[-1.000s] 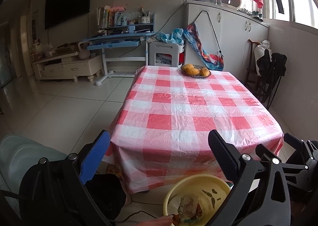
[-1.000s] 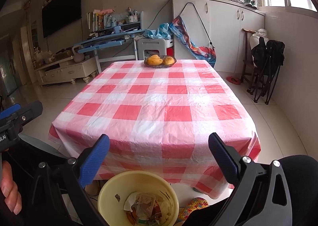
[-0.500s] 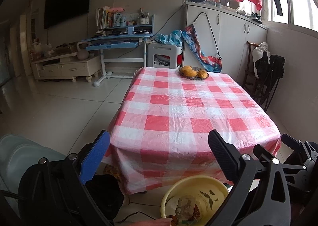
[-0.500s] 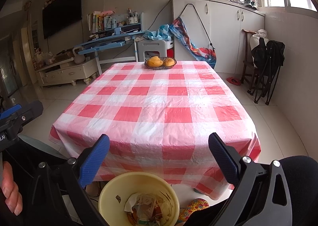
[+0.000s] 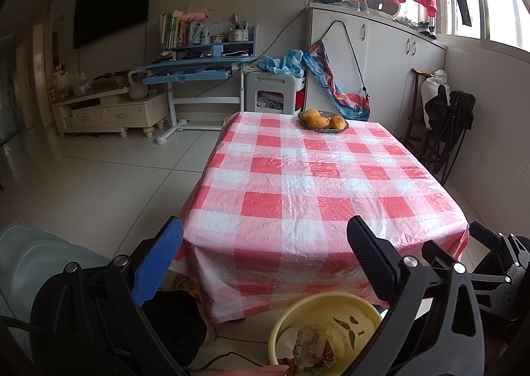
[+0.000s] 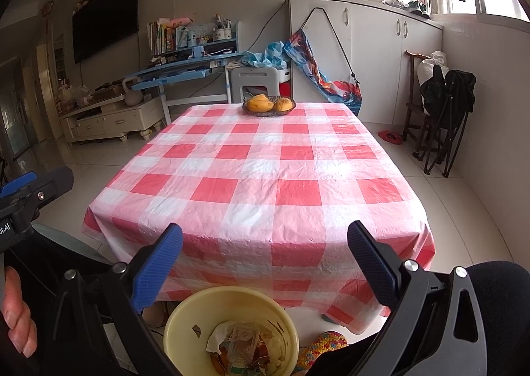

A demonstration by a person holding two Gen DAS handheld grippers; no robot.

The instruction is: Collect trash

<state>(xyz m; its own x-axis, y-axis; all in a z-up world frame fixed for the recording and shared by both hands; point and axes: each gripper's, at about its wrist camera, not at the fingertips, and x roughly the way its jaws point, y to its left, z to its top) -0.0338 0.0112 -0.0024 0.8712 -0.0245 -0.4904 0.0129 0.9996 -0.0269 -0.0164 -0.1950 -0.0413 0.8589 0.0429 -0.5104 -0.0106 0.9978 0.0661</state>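
Trash (image 6: 243, 341) sits in the yellow bin (image 6: 185, 316) on the floor below your grippers, so you look basically done. Tablecloth (image 6: 258, 177) only shows a fruit basket (image 6: 268, 106). Left gripper (image 5: 265, 258) and right gripper (image 6: 265, 258) both gape wide, holding nothing.

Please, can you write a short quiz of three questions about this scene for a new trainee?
1. True or false: the left gripper holds a piece of trash.
2. Where is the yellow bin? A) on the table B) on the floor at the near edge of the table C) beside the desk
3. Fill in: the only thing on the tablecloth is a basket of ____.

Key: 1. False, both it and the right gripper are open and hold nothing. 2. B. 3. Fruit.
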